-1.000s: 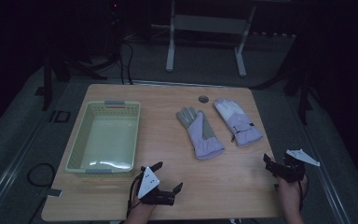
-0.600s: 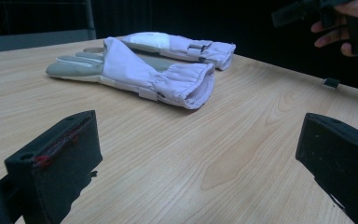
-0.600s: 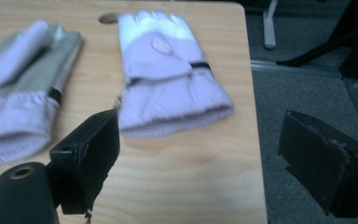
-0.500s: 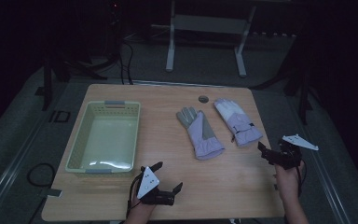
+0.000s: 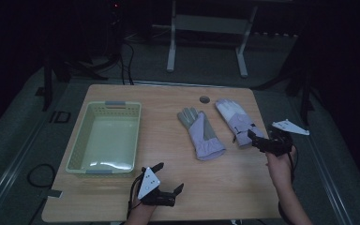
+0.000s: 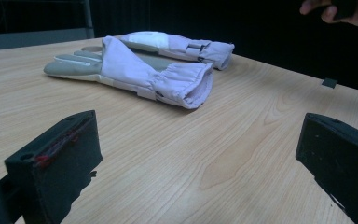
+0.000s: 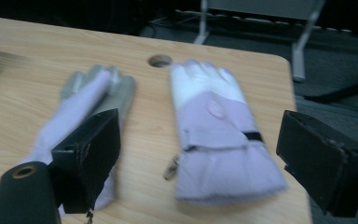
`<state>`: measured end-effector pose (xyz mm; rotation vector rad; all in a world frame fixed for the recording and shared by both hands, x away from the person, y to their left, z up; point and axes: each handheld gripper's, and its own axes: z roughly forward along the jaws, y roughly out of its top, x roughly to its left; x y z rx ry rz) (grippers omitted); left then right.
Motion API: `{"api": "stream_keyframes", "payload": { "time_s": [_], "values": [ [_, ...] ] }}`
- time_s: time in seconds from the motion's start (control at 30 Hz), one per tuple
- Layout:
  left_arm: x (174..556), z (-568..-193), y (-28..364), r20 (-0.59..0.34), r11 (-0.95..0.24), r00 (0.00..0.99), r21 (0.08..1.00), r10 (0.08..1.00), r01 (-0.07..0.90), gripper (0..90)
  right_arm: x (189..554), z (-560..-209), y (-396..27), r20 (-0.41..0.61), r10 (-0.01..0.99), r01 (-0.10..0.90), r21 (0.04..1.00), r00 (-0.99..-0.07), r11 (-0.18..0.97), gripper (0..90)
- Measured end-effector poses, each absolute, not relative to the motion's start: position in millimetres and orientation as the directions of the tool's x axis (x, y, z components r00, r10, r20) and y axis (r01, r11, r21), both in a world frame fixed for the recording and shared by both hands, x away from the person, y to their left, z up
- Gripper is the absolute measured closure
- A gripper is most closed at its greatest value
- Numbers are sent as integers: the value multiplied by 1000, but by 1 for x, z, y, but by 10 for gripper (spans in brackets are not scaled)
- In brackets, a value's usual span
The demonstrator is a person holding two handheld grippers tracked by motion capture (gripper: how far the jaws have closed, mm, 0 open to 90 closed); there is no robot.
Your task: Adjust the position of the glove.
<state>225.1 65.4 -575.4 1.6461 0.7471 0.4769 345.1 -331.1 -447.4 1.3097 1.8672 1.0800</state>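
Note:
Two lilac-and-grey gloves lie side by side on the wooden table (image 5: 168, 206). The left glove (image 5: 201, 133) (image 6: 135, 70) (image 7: 84, 107) lies with its fingers pointing away from me. The right glove (image 5: 234, 119) (image 6: 177, 44) (image 7: 219, 135) has a white fingertip part and a strap at the wrist. My right gripper (image 5: 254, 140) (image 7: 200, 154) hovers open just short of the right glove's cuff, nothing between its jaws. My left gripper (image 5: 169, 176) (image 6: 200, 158) rests low near the table's front edge, open and empty, facing the left glove's cuff.
A pale green plastic basket (image 5: 122, 104) stands on the table's left half with nothing in it. A round hole (image 5: 204, 99) (image 7: 159, 60) sits in the tabletop behind the gloves. The table's right edge is close beside my right hand (image 6: 349, 11). A metal stand (image 5: 171, 42) is on the floor behind.
My right gripper has moved forward and left from the table's right edge to the right glove's cuff. The left gripper and both gloves have stayed put.

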Motion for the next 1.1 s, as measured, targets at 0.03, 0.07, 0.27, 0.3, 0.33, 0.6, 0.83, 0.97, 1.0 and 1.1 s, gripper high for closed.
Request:
{"api": "stream_keyframes", "payload": {
  "time_s": [0.03, 0.07, 0.27, 0.3, 0.33, 0.6, 0.83, 0.97, 1.0, 1.1],
  "values": [
    [225, -575, 65, -91, -88, 709, 973, 699, 212, 1, 347, -446, -327, -29, 942, 447, 875, -334, 185, 138],
    [225, -575, 65, -91, -89, 710, 973, 699, 212, 1, 349, -444, -323, -38, 939, 444, 874, -341, 197, 138],
    [226, -575, 65, -98, -88, 714, 972, 694, 219, 1, 365, -437, -300, -30, 900, 432, 870, -434, 237, 126],
    [226, -575, 65, -98, -88, 714, 972, 694, 219, 1, 365, -437, -300, -30, 900, 432, 870, -434, 237, 126],
    [225, -575, 65, -95, -91, 714, 972, 693, 217, 1, 368, -436, -294, -48, 898, 428, 867, -438, 255, 126],
    [225, -575, 65, -95, -90, 717, 972, 691, 216, 1, 388, -443, -255, -69, 838, 412, 847, -542, 336, 123],
    [225, -575, 65, -97, -93, 722, 971, 685, 219, 1, 405, -452, -231, -39, 789, 425, 825, -613, 372, 139],
    [225, -575, 65, -96, -94, 724, 972, 683, 217, 1, 415, -460, -221, -27, 773, 442, 808, -633, 390, 154],
    [225, -575, 65, -95, -94, 724, 972, 683, 216, 1, 418, -464, -217, -35, 774, 444, 802, -632, 399, 154],
    [225, -575, 65, -97, -94, 727, 971, 680, 218, 1, 425, -472, -210, -28, 772, 462, 787, -635, 409, 157]
  ]
}}
